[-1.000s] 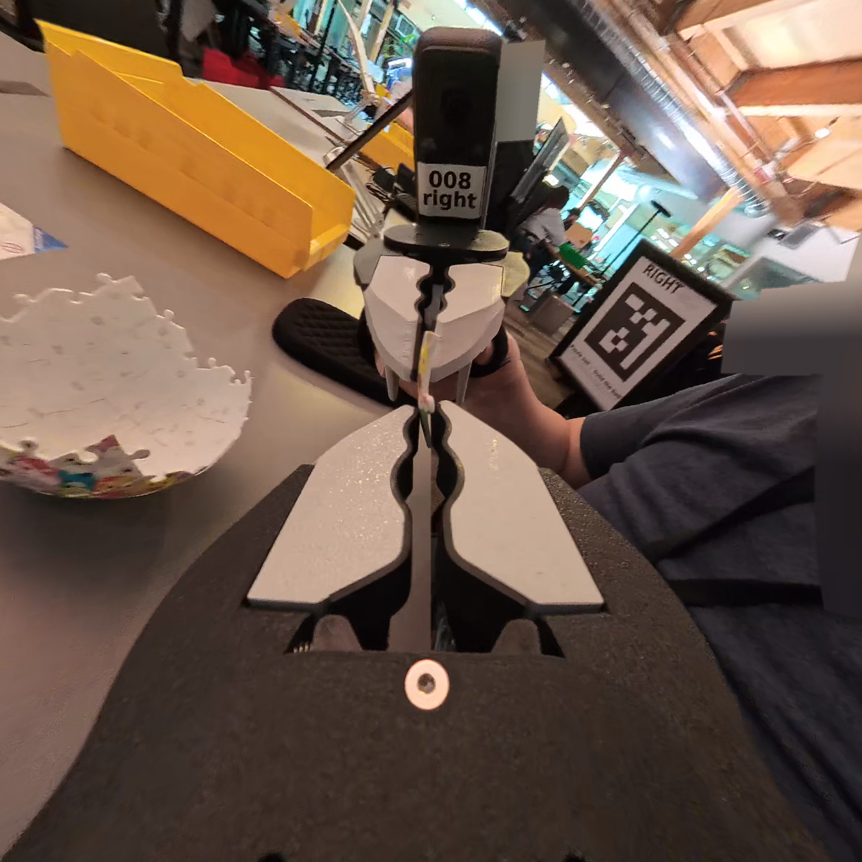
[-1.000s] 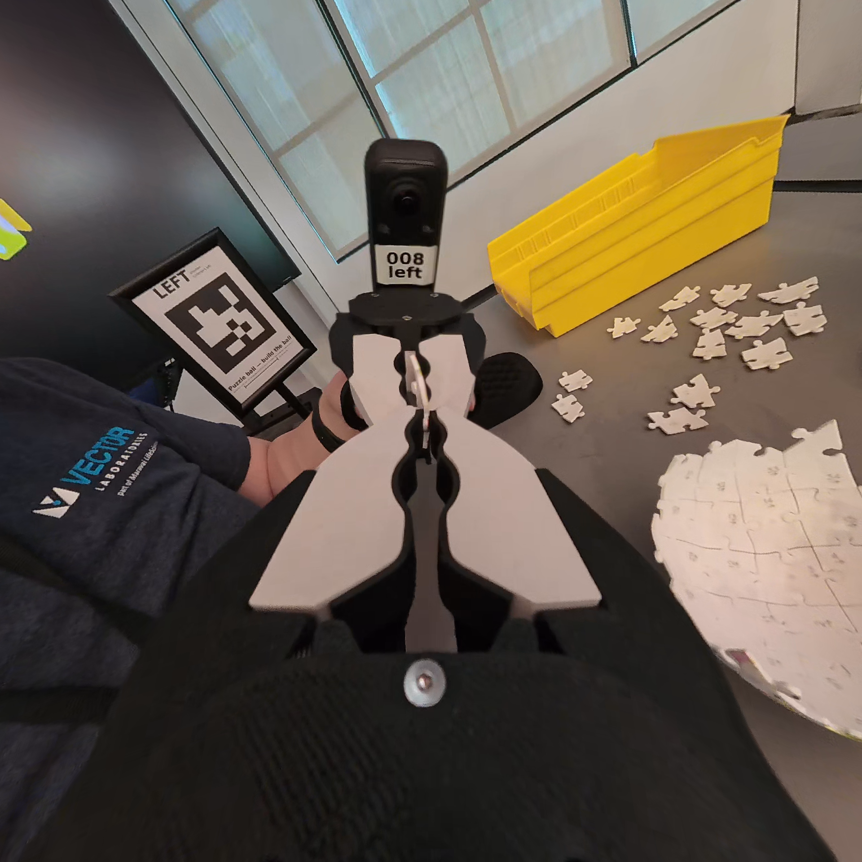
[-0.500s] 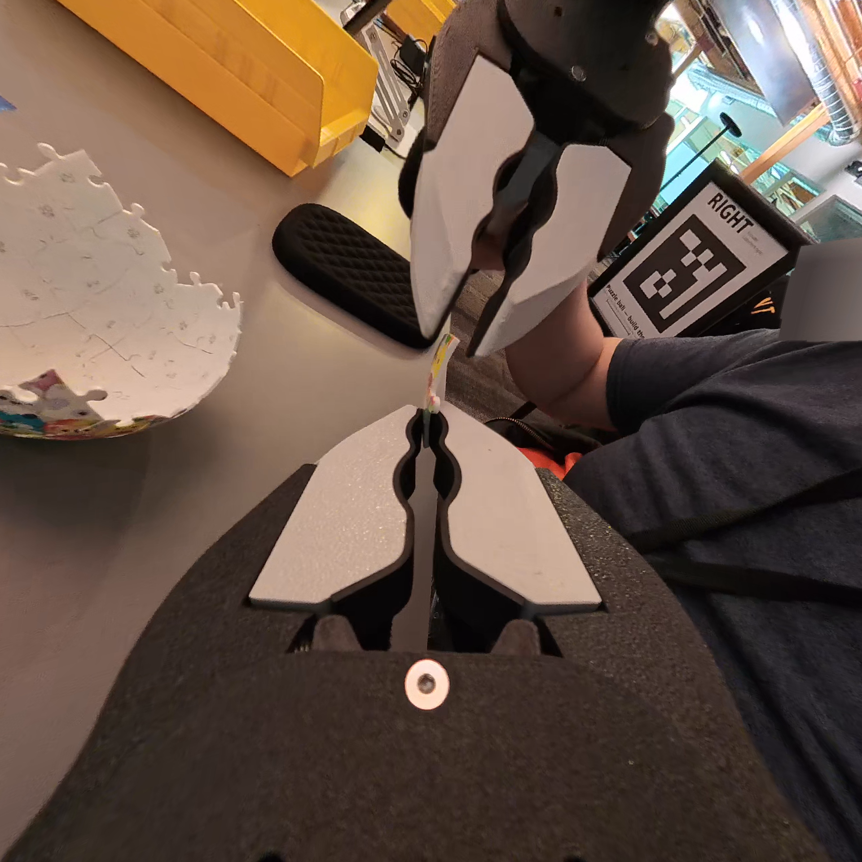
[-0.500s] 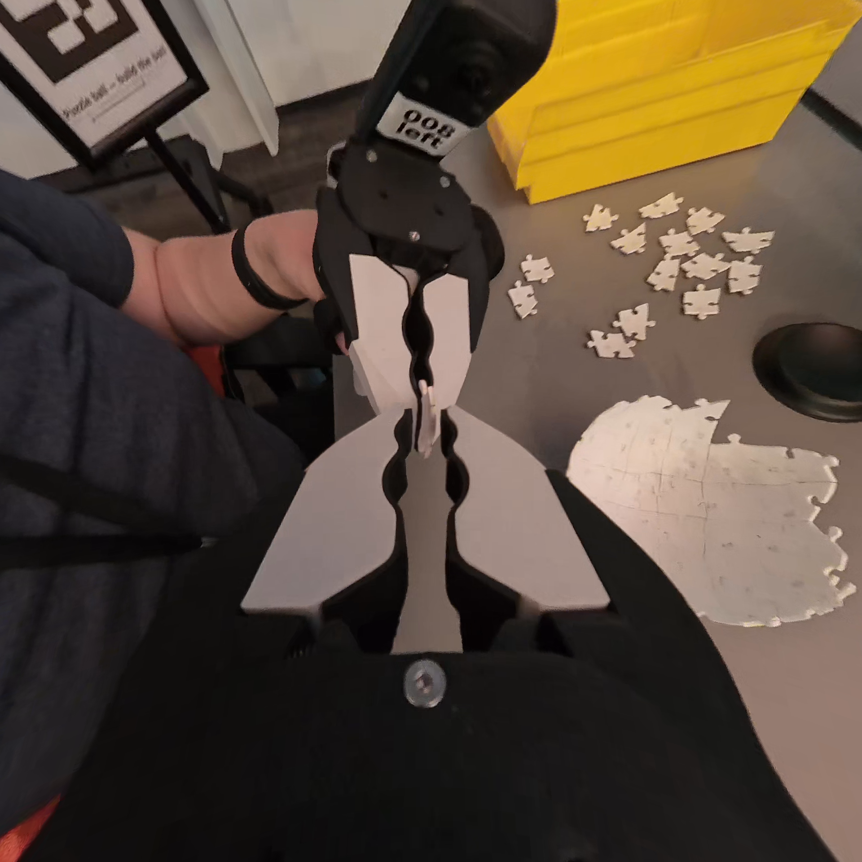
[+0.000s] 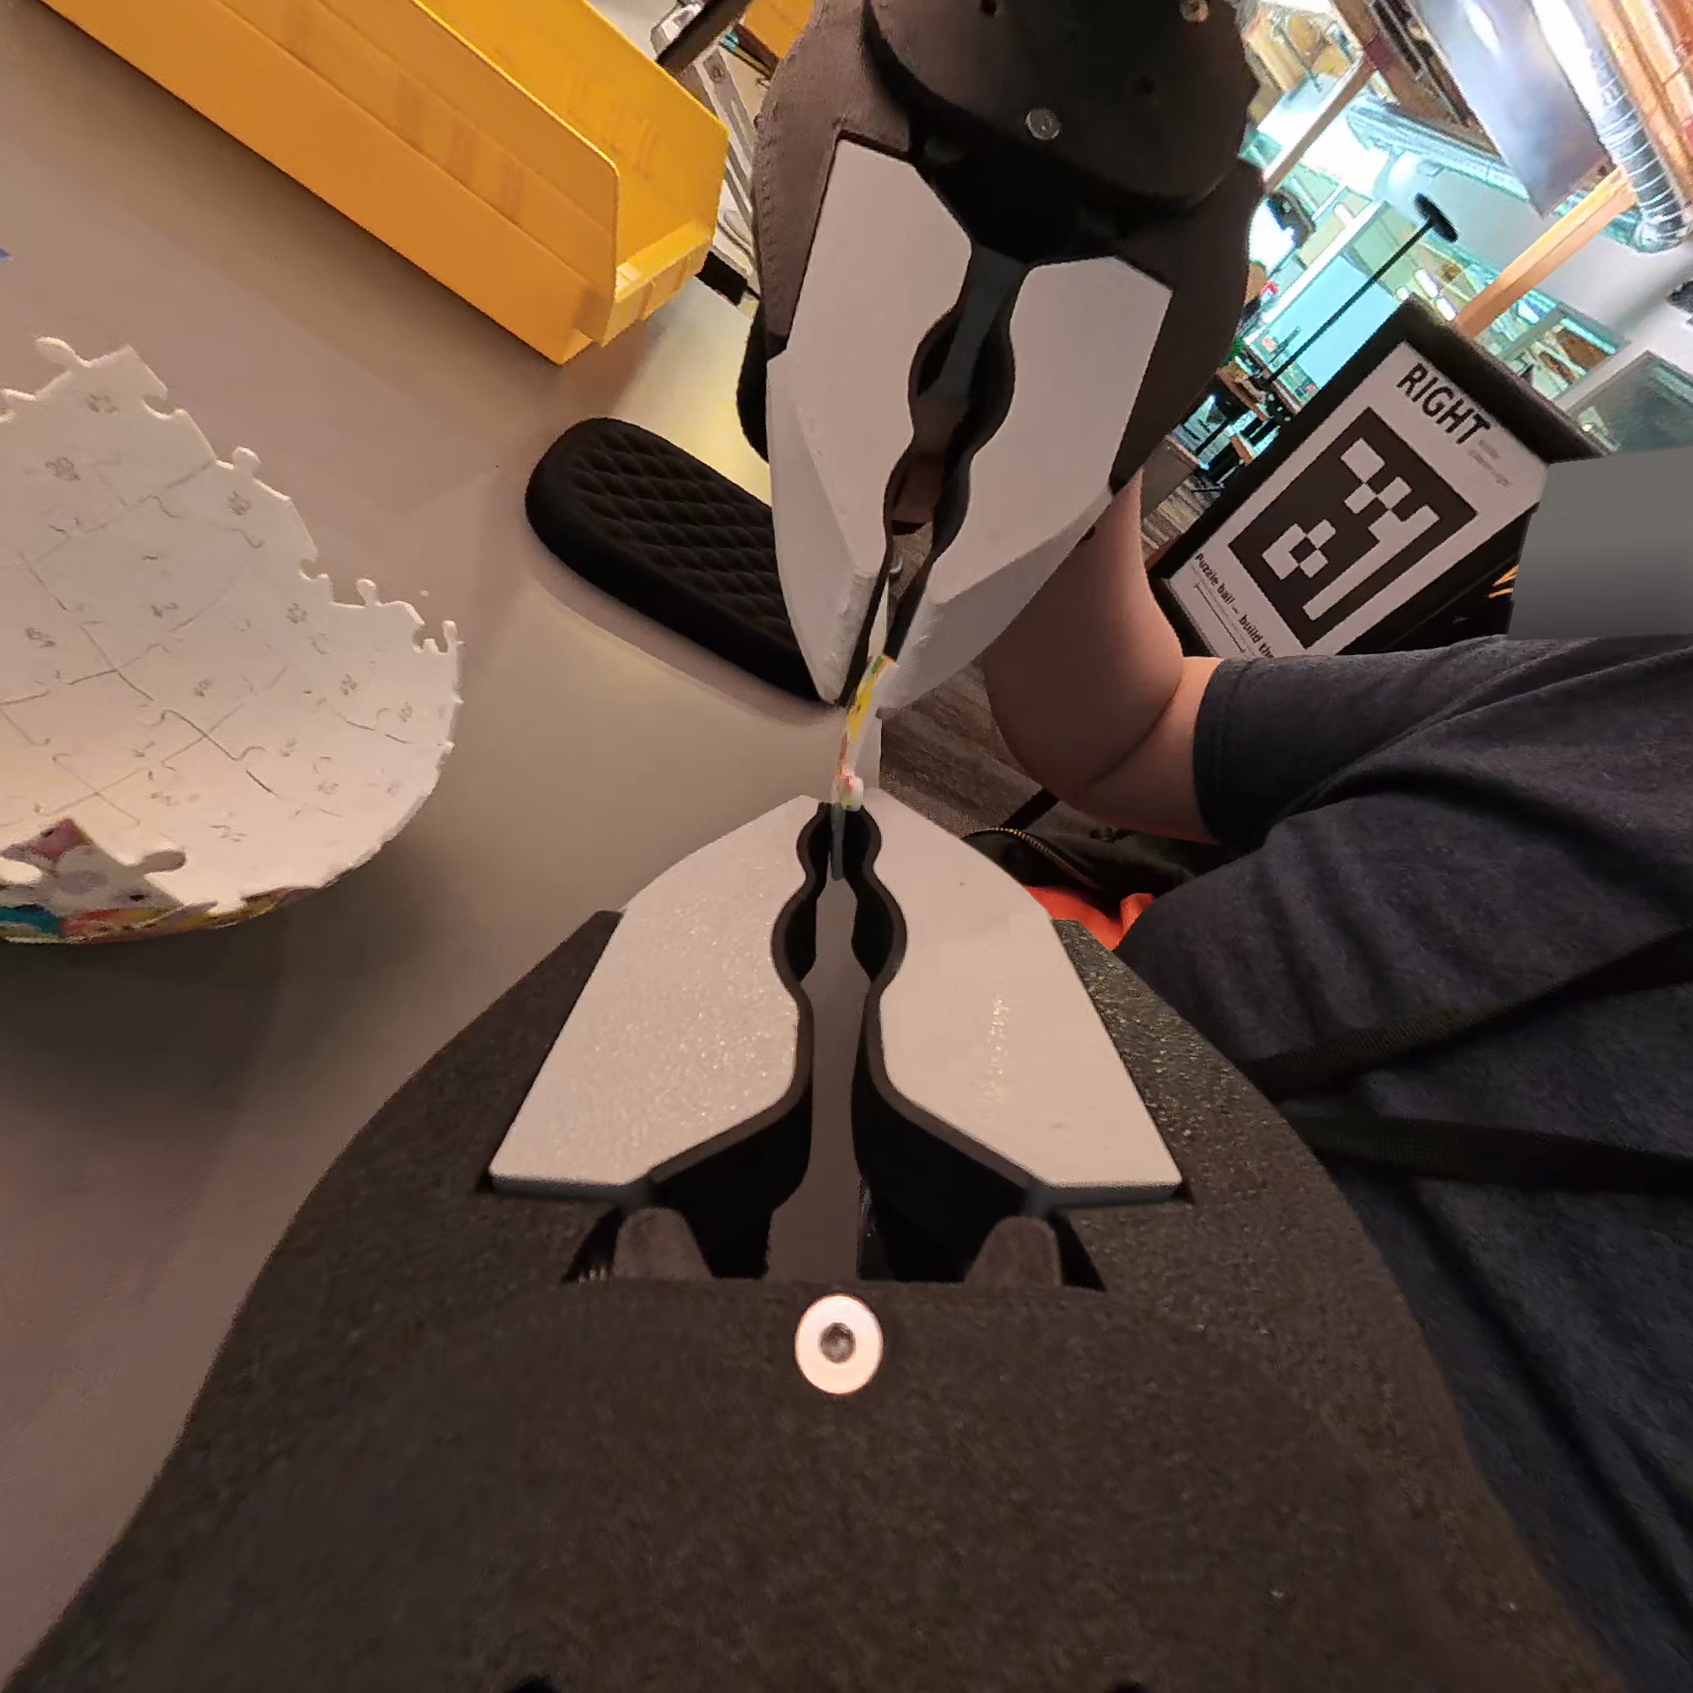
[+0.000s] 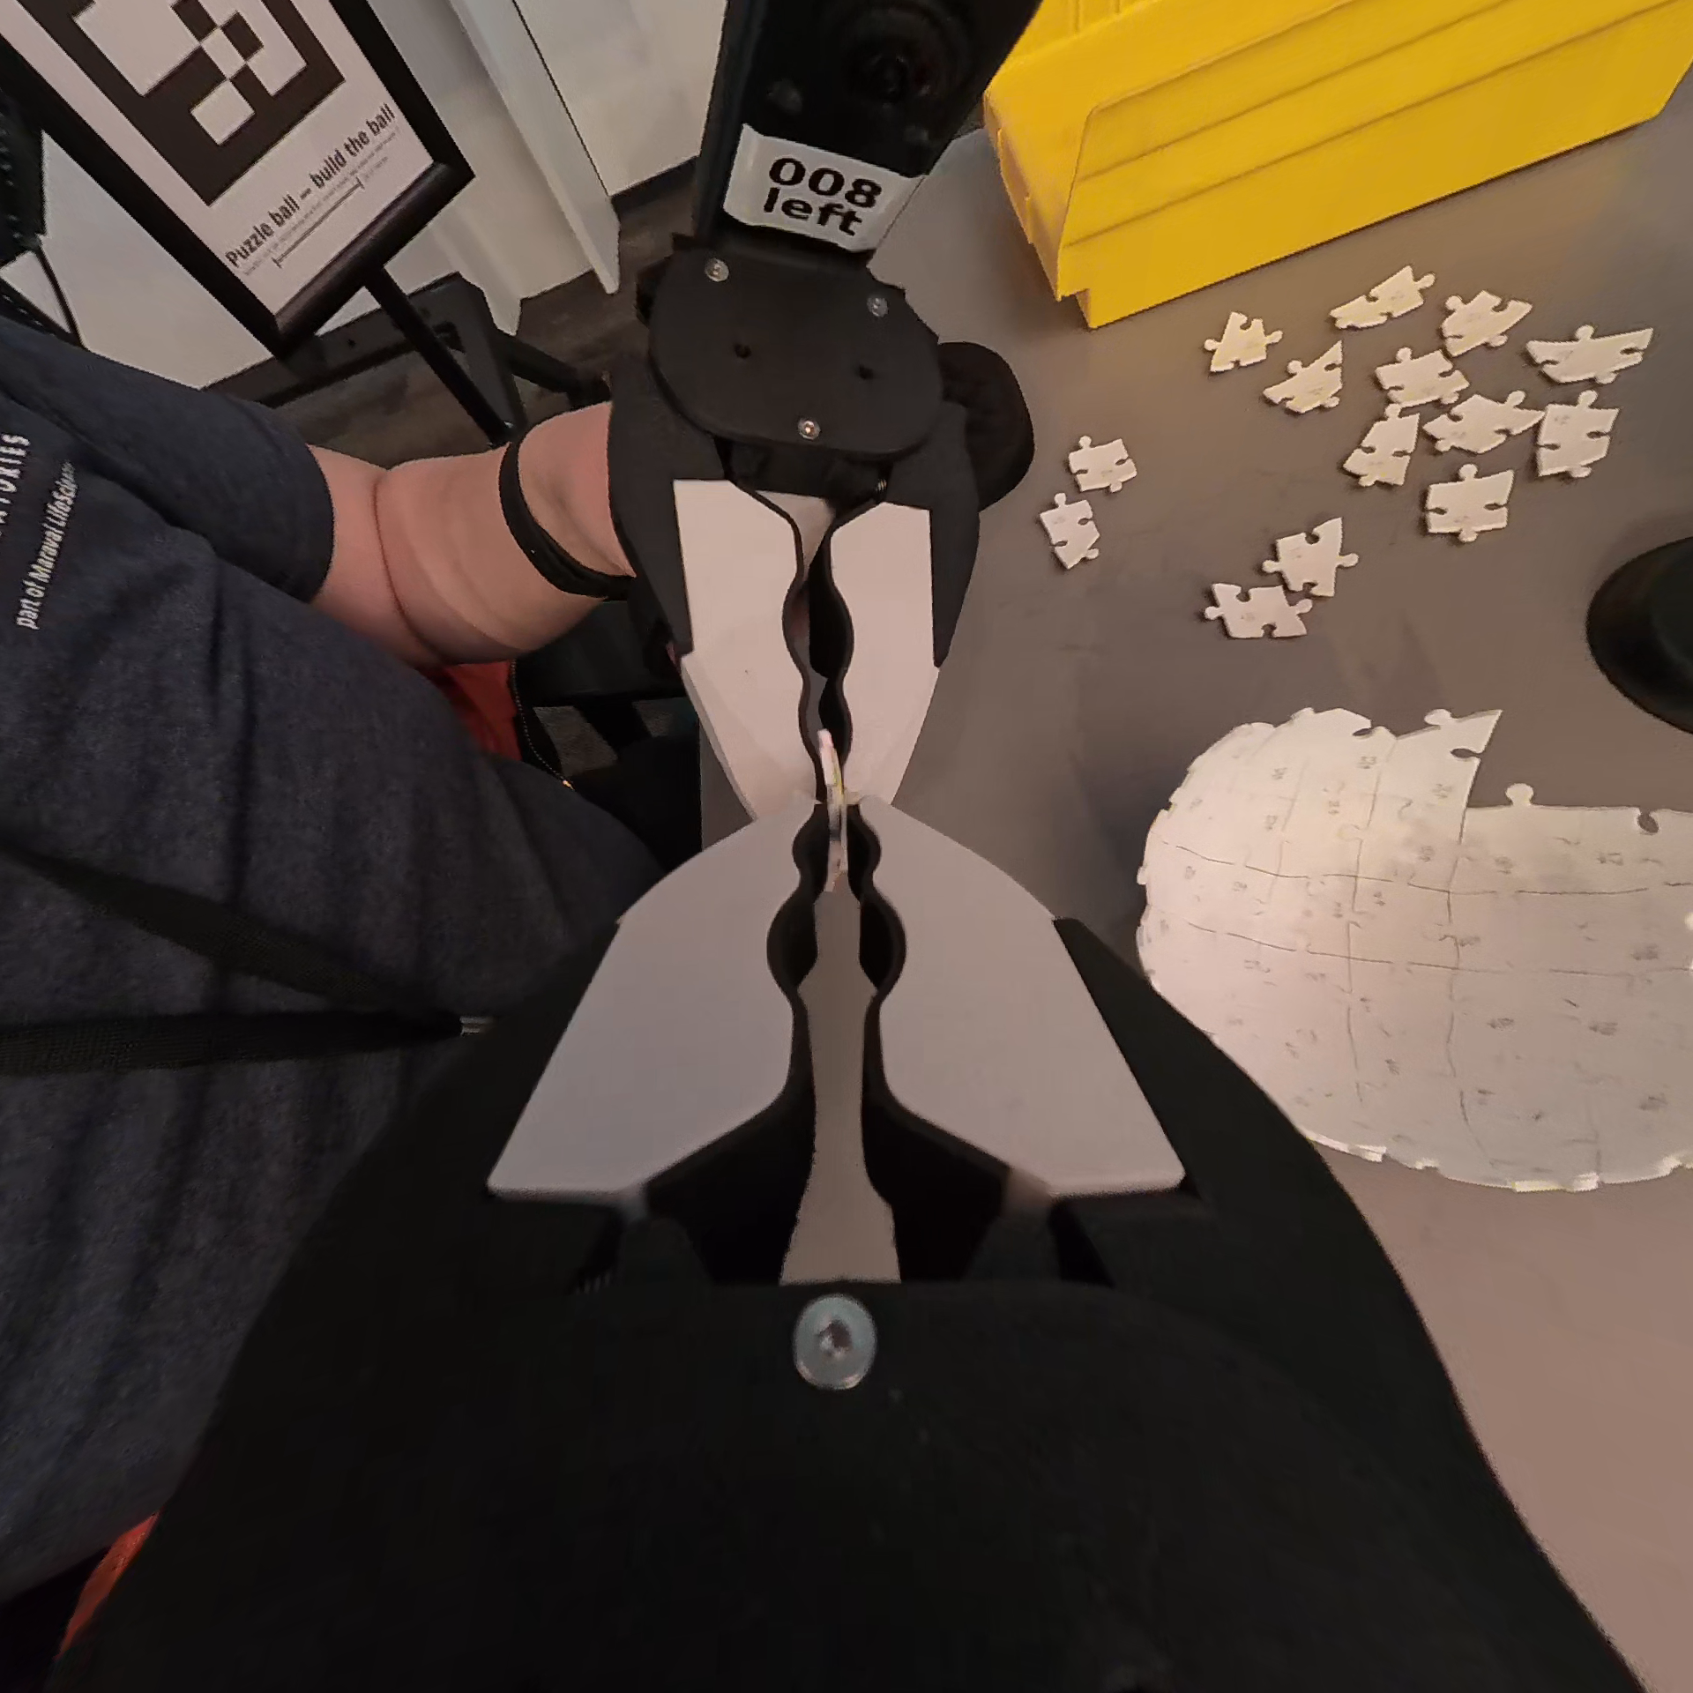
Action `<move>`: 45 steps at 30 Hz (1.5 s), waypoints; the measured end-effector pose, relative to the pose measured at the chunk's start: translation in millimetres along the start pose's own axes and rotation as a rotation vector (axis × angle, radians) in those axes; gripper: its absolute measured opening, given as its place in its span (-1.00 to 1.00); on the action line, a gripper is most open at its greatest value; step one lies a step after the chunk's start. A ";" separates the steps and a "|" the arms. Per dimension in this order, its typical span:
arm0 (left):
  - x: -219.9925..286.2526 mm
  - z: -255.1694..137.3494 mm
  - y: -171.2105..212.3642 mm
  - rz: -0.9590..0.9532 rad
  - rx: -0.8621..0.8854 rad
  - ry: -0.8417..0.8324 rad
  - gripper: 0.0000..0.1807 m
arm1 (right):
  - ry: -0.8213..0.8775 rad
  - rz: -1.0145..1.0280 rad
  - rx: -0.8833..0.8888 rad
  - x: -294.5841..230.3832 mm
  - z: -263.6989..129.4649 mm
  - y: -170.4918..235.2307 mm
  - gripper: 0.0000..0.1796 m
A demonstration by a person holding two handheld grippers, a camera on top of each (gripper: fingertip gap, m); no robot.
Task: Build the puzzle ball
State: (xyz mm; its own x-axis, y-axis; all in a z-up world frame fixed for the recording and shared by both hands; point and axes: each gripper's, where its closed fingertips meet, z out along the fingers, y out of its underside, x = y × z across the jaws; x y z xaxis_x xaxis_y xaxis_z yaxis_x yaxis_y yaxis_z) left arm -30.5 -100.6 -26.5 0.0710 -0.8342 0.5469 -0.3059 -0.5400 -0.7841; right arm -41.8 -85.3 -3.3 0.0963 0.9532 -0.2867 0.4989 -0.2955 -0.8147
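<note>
Both grippers pinch one thin puzzle piece (image 5: 861, 733), colourful on one face and white on the other, in the air above the table's near edge. My left gripper (image 5: 838, 815) is shut on its lower end. My right gripper (image 6: 834, 811) is shut on its other end and shows from above in the left wrist view (image 5: 866, 673). In the right wrist view the piece (image 6: 832, 829) stands edge-on between the two sets of touching fingertips, with the left gripper (image 6: 829, 779) opposite. The half-built ball shell (image 5: 183, 687), white inside, lies on the table, also in the right wrist view (image 6: 1420, 962).
Several loose white pieces (image 6: 1466, 431) lie near a yellow bin (image 6: 1283, 119), also in the left wrist view (image 5: 412, 137). A black pad (image 5: 660, 550) and a black round base (image 6: 1649, 632) are on the table. A person's arms and torso are close behind the grippers. The tips of both grippers are at nearly the same place. The half-built ball shell (image 5: 183, 687) is about equally far from each gripper, around 15 cm.
My right gripper opened, swung round above the piece and shut on it again. My left gripper kept its hold throughout. Both grippers dropped lower and tilted towards the table.
</note>
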 end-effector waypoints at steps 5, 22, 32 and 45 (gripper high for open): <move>1.1 0.7 -3.6 0.006 0.023 0.015 -0.95 | 0.010 -0.012 -0.003 3.7 -2.3 -0.4 -0.97; -131.6 -15.4 22.5 -0.039 0.017 -0.642 -0.22 | 0.250 0.081 0.051 118.9 -68.8 -1.2 -0.97; -149.2 -22.9 24.8 -0.075 0.029 -0.635 -0.31 | 0.205 0.076 0.004 127.6 -60.3 13.7 -0.96; -176.8 -51.2 14.7 -0.138 0.106 -0.682 -0.40 | 0.189 0.014 -0.146 155.8 -64.4 17.3 -0.97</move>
State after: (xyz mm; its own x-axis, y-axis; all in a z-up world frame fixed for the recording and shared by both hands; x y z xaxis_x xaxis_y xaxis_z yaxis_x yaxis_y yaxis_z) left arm -96.1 44.6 -119.7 0.6923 -0.6227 0.3647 -0.1595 -0.6248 -0.7643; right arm 37.2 62.3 -29.6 0.2565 0.9483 -0.1867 0.6146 -0.3092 -0.7257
